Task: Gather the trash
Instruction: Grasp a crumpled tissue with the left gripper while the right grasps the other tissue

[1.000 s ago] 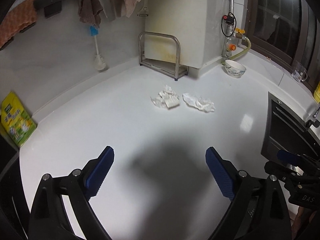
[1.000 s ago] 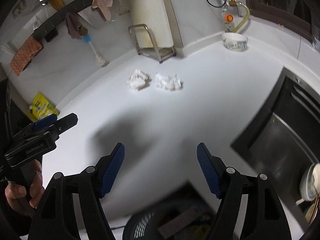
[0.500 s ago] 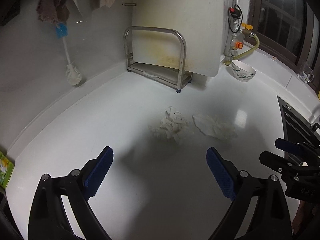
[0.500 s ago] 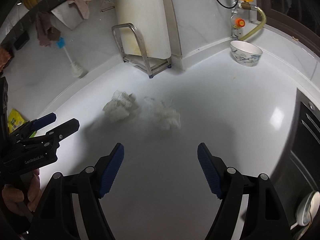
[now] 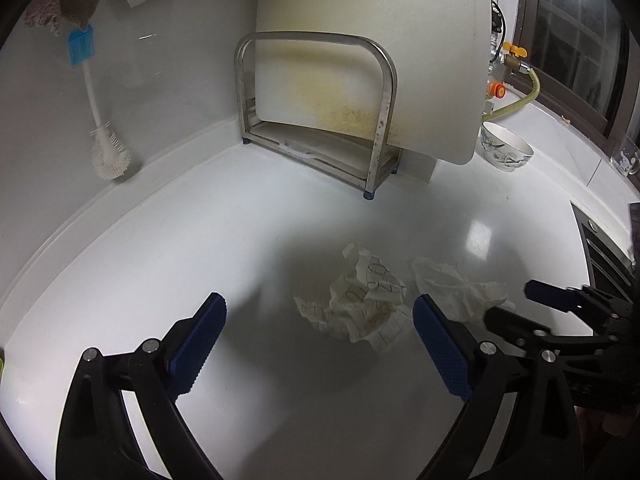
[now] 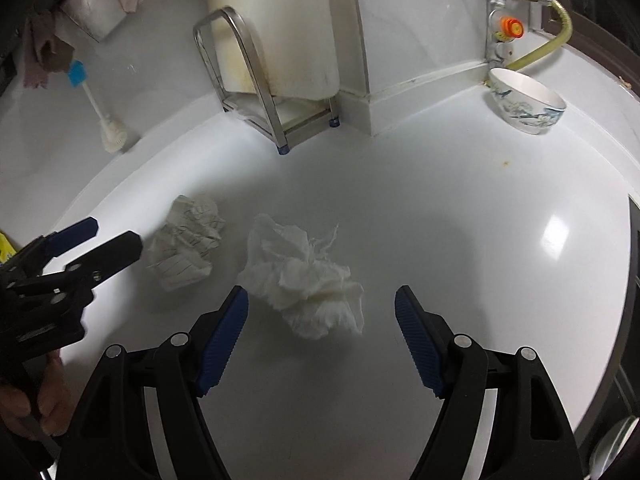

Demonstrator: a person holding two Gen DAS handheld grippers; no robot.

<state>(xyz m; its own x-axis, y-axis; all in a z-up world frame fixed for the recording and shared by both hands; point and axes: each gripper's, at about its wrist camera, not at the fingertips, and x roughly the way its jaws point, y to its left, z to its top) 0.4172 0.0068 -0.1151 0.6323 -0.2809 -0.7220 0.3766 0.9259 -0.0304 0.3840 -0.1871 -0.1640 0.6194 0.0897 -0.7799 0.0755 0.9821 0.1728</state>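
Two pieces of trash lie side by side on the white counter. A crumpled paper with pen marks (image 5: 360, 300) (image 6: 188, 240) lies just ahead of my open left gripper (image 5: 318, 320), towards its right finger. A crumpled white tissue (image 6: 304, 280) (image 5: 456, 288) lies just ahead of my open right gripper (image 6: 320, 304), between its fingertips. Both grippers are empty. Each gripper shows in the other's view: the right one at the right edge (image 5: 560, 312), the left one at the left edge (image 6: 80, 244).
A steel rack (image 5: 320, 120) with a white cutting board (image 5: 380, 40) stands at the back wall. A bottle brush (image 5: 104, 136) leans on the wall at left. A patterned bowl (image 6: 524, 100) sits at back right by a gas hose (image 6: 540, 44). A dark sink edge (image 5: 600, 248) lies at right.
Both grippers have moved forward and down towards the trash. The paper and the tissue now sit close in front of the fingertips. Both stayed open.
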